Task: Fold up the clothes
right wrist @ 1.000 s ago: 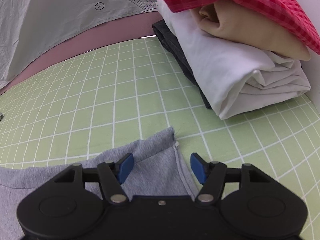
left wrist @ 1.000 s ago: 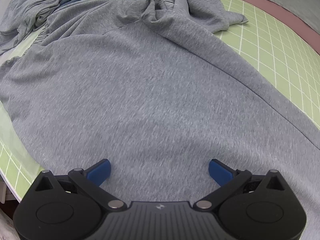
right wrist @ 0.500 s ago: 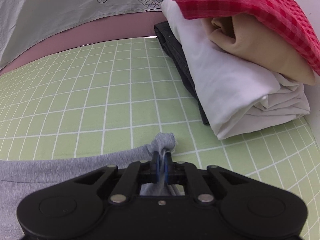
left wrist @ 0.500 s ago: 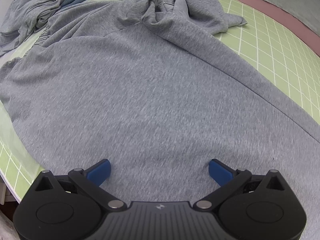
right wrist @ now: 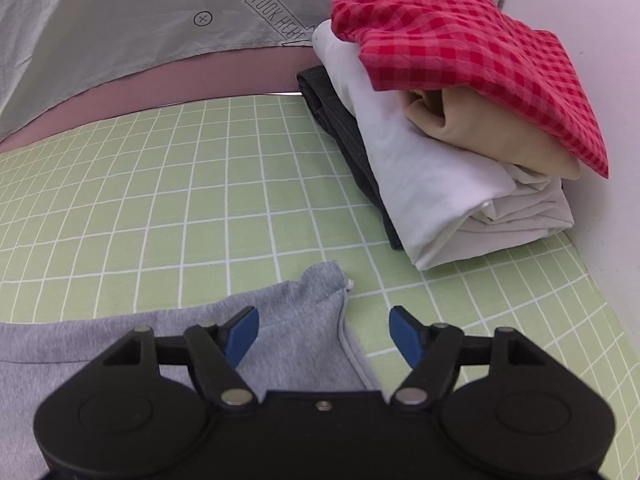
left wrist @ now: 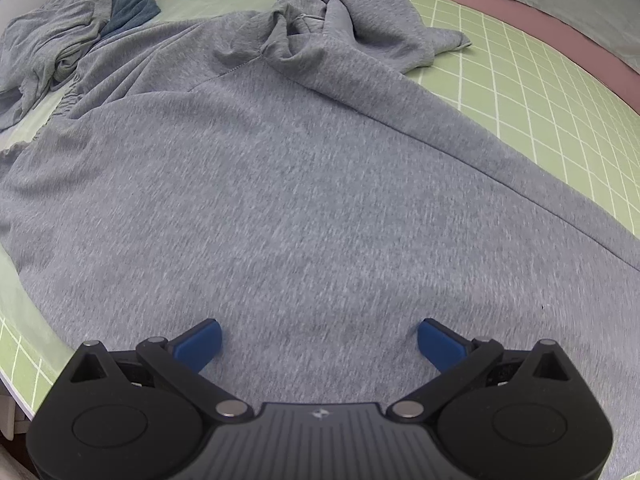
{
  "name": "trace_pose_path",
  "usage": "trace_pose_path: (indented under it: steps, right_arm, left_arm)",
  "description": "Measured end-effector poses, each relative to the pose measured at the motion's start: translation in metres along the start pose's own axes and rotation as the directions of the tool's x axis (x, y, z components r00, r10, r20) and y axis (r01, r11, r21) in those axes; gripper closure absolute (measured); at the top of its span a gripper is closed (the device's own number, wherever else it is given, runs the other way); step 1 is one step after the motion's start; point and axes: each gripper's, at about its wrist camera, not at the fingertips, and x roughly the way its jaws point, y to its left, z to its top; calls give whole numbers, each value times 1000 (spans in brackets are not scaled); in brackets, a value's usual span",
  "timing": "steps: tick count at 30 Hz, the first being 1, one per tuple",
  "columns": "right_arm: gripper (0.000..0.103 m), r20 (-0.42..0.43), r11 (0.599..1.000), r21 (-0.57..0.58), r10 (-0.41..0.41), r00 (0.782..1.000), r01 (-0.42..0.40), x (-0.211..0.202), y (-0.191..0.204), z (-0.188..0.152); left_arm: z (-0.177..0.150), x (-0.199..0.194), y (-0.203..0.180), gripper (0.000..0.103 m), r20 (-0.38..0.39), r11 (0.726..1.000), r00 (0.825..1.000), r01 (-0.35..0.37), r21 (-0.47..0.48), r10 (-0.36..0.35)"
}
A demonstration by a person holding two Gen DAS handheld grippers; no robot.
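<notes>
Grey garment [left wrist: 320,200] spread unfolded on surface [right wrist: 200,184]; folded stack [right wrist: 440,140] beside; left tongs [left wrist: 319,338], right tongs [right wrist: 324,330] wide apart, empty.

Garment [left wrist: 320,200] is spread flat on gridded mat [right wrist: 160,184]; its corner [right wrist: 320,280] lies near stack of folded clothes [right wrist: 440,140], right-rear. Bunched part [left wrist: 340,20], possibly a hood, at far end.

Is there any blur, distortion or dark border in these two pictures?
Left wrist view: the grey garment looks streaked with blur; the green grid mat lines bend. Right wrist view: sharp; mat lines curve too, the folded stack is evenly lit. Both show dark fisheye corners.
</notes>
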Motion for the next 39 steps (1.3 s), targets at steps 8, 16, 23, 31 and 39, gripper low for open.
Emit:
trace_pose_path:
  steps: [8, 16, 23, 31, 39]
  right_arm:
    - [28, 20, 999, -11, 47, 999, -47, -38, 65, -8]
    - [28, 12, 989, -8, 149, 989, -149, -45, 184, 4]
    - [28, -1, 959, -23, 281, 960, -281, -32, 310, 18]
    - [28, -52, 930, -57, 361, 931, -363, -14, 411, 36]
    - [29, -95, 906, -149, 386, 917, -397, -3, 449, 39]
  left_arm:
    - [39, -39, 60, 0, 151, 999, 988, 29, -35, -24]
    - [103, -34, 170, 0, 201, 992, 977, -54, -116, 77]
    - [153, -2, 235, 0, 191, 984, 979, -38, -176, 72]
    - [180, 46, 265, 0, 126, 981, 990, -37, -192, 62]
    - [181, 70, 271, 0, 94, 978, 991, -71, -196, 91]
